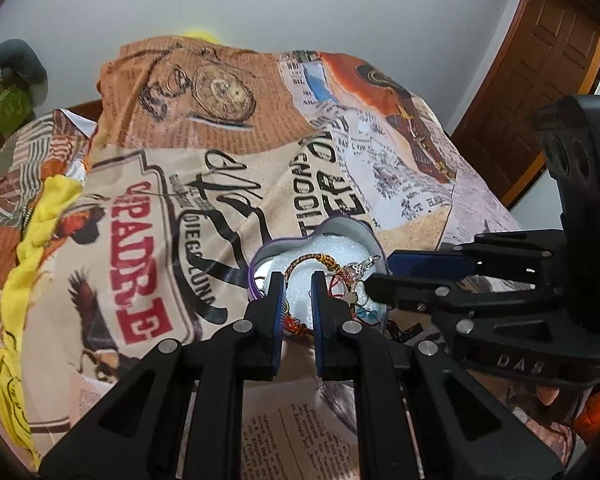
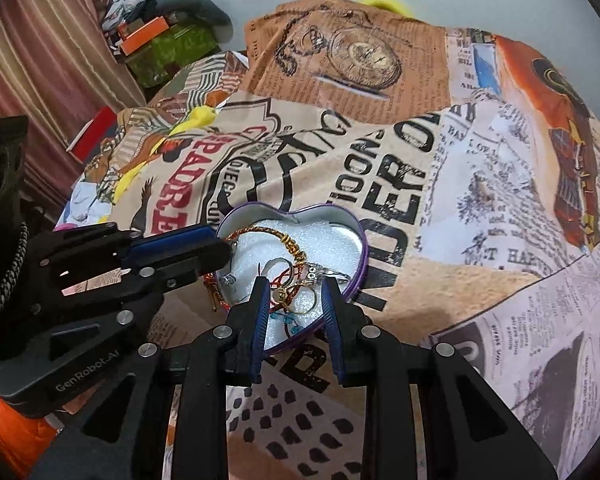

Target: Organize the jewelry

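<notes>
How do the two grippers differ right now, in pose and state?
The left gripper reaches over the tin's left rim with a narrow gap between its fingers; the right gripper comes in over the near rim, opened wider. The left frames the bangle; the right frames the gold ring and red wire piece. Both are open, holding nothing, tips over the tin.

Left gripper (image 1: pixel 296 284) and right gripper (image 2: pixel 294 288) both angle downward, tips close together, jaws parted and empty
</notes>
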